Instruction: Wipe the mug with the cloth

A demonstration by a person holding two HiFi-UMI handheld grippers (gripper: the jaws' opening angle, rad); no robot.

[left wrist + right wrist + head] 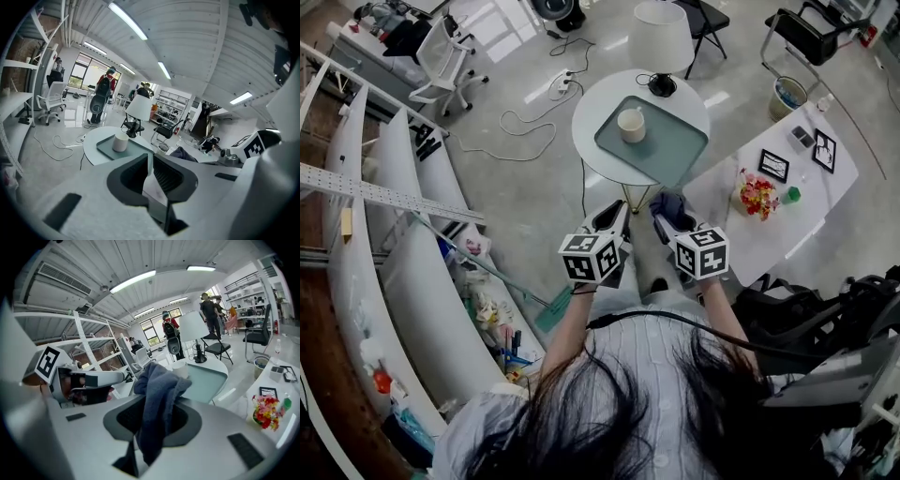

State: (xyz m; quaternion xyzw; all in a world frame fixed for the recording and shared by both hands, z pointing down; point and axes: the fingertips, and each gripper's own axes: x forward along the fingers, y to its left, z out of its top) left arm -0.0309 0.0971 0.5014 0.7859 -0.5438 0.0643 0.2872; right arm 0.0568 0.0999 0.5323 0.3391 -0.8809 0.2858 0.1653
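Note:
A cream mug stands upright on a teal tray on a round white table, well ahead of both grippers. In the left gripper view the mug sits far beyond the jaws. My left gripper is held in the air short of the table, shut with nothing in it. To its right, my right gripper is shut on a dark blue cloth, which bunches above the jaws and hangs down between them. The cloth partly hides the mug in the right gripper view.
A white lamp stands at the round table's far edge. A white desk at the right carries a flower bunch and picture frames. White shelving runs along the left. Cables lie on the floor.

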